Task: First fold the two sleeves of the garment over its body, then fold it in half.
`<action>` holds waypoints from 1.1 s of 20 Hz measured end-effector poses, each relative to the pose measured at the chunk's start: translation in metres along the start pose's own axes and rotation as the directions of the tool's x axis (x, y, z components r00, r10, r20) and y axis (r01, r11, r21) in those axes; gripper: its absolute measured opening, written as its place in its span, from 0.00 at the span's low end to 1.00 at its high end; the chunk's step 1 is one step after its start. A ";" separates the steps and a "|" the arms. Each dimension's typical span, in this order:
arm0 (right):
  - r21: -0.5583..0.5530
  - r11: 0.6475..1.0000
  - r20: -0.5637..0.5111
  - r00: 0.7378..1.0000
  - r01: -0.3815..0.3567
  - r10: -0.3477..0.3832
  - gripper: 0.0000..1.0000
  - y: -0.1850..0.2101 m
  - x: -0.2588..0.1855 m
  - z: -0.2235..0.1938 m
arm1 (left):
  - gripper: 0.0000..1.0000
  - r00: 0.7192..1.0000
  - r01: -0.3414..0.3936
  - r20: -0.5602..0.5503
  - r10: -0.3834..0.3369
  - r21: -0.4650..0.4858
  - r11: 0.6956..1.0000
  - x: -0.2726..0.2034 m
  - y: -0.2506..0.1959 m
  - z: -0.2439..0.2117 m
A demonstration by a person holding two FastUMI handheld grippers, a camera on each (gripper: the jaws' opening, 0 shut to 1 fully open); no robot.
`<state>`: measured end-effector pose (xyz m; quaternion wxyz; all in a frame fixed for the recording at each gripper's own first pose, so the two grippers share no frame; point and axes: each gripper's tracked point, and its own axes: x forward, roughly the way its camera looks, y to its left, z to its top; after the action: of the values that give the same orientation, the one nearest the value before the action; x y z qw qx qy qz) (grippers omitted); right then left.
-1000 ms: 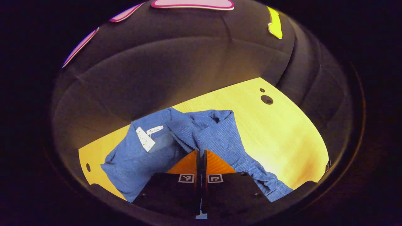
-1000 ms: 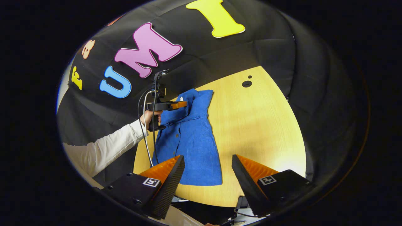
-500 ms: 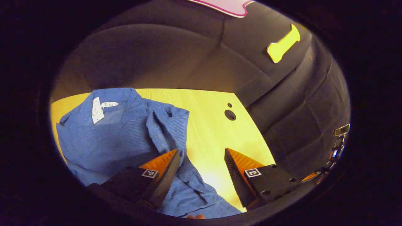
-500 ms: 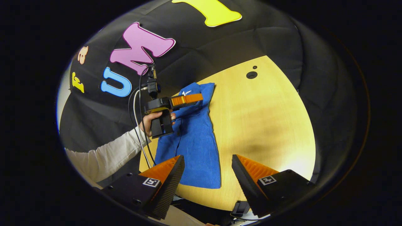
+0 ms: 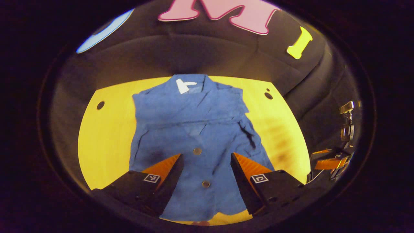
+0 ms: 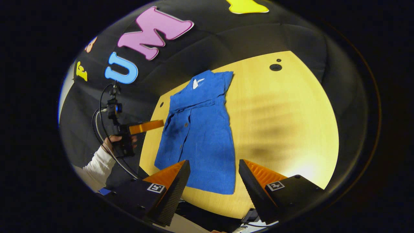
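1. The blue shirt (image 5: 194,129) lies flat on the wooden table (image 5: 106,136), collar toward the black back wall (image 5: 181,55), hem toward the near edge. Both sleeves are already folded over its body.
2. In the left gripper view, bare table runs down each side of the shirt, with more room on the right.
3. The left gripper (image 5: 205,161) hovers above the shirt's lower half with its fingers spread apart and nothing between them.
4. The right gripper (image 6: 213,168) is likewise wide open and empty, over the near edge by the hem.
5. The left gripper view shows two buttons (image 5: 197,151) down the front and a white tag (image 5: 184,86) at the collar.
6. The right gripper view shows the broad bare table on the shirt's right, two holes (image 6: 275,67) near the far corner, and a hand (image 6: 111,142) in a white sleeve (image 6: 97,165) holding the left gripper just off the table's left edge.
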<state>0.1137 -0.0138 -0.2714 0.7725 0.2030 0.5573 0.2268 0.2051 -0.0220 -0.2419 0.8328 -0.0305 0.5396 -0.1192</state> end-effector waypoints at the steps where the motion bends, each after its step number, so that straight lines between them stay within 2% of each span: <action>1: -0.012 1.000 -0.028 1.000 0.004 -0.004 0.97 0.005 0.007 -0.010 | 0.85 0.999 -0.032 -0.040 0.031 -0.032 0.999 -0.006 0.024 -0.026; 3: -0.023 0.999 -0.086 0.996 0.027 -0.029 0.98 0.011 0.022 -0.029 | 0.85 0.989 -0.108 -0.113 0.099 -0.080 0.991 -0.012 0.067 -0.072; 4: -0.021 0.999 -0.127 0.991 0.046 -0.048 0.98 0.014 0.030 -0.041 | 0.85 0.981 -0.128 -0.160 0.110 -0.103 0.986 -0.015 0.083 -0.095; 6: -0.009 0.996 -0.201 0.976 0.088 -0.088 0.98 0.014 0.046 -0.060 | 0.85 0.967 -0.141 -0.232 0.104 -0.151 0.978 -0.017 0.102 -0.131; 7: -0.012 0.994 -0.233 0.966 0.113 -0.113 0.98 0.013 0.053 -0.066 | 0.89 0.958 -0.156 -0.265 0.109 -0.167 0.974 -0.016 0.110 -0.146; 8: -0.018 0.991 -0.260 0.956 0.134 -0.135 0.98 0.011 0.057 -0.074 | 0.85 0.952 -0.163 -0.286 0.110 -0.168 0.972 -0.015 0.118 -0.157; 9: -0.025 0.987 -0.287 0.945 0.156 -0.157 0.98 0.008 0.057 -0.078 | 0.85 0.948 -0.168 -0.298 0.113 -0.164 0.972 -0.014 0.127 -0.167; 12: 0.007 0.971 -0.376 0.900 0.239 -0.219 0.99 -0.005 0.060 -0.099 | 0.85 0.925 -0.143 -0.375 0.067 -0.179 0.973 -0.009 0.135 -0.188; 14: 0.021 0.960 -0.401 0.881 0.281 -0.249 0.99 -0.011 0.061 -0.104 | 0.85 0.914 -0.128 -0.402 0.048 -0.174 0.976 -0.002 0.143 -0.192; 16: 0.004 0.949 -0.416 0.863 0.317 -0.286 0.99 -0.019 0.059 -0.111 | 0.85 0.900 -0.171 -0.424 0.103 -0.126 0.977 0.004 0.156 -0.194; 19: 0.002 0.942 -0.444 0.845 0.334 -0.299 0.99 -0.021 0.063 -0.117 | 0.85 0.885 -0.161 -0.455 0.096 -0.105 0.981 0.011 0.159 -0.202; 22: -0.033 0.928 -0.459 0.820 0.370 -0.343 1.00 -0.029 0.068 -0.125 | 0.85 0.878 -0.155 -0.467 0.102 -0.076 0.985 0.014 0.159 -0.210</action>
<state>0.0173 0.0090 -0.3773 0.6420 0.0584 0.7574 0.1034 0.0466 0.1449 -0.3700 0.6839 -0.0116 0.7285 -0.0371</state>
